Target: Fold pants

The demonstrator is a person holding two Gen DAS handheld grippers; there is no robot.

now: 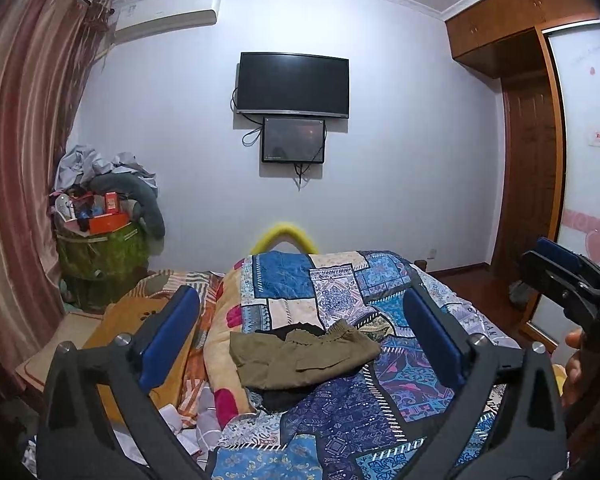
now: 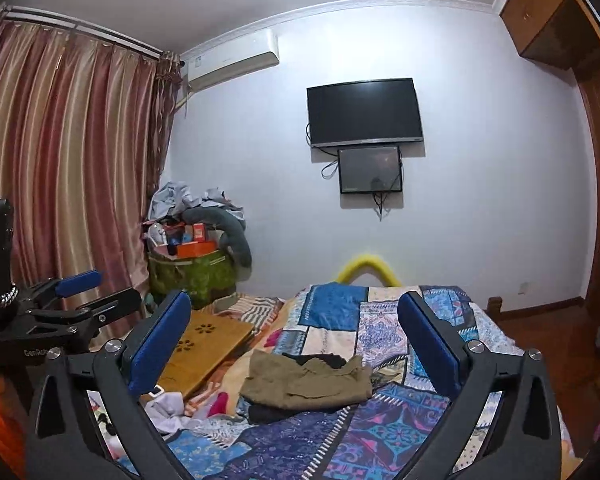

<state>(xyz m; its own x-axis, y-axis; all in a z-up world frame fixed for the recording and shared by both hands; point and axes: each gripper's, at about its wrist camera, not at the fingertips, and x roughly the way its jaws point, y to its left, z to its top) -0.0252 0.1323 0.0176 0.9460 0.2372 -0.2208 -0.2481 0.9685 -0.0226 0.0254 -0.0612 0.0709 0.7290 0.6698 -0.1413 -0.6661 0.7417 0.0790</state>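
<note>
Both tongs, left tongs (image 1: pixel 300 336) and right tongs (image 2: pixel 294 336), gape wide above the crumpled olive cotton pants (image 1: pixel 304 358) mid-bed (image 1: pixel 340 420); best pinch the waistband corners, spreading flat first.

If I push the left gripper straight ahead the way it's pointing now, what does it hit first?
Probably the olive pants, lying between the open left gripper fingers on the quilt. Depth is unclear; held high, it could pass over them toward the wall.
</note>
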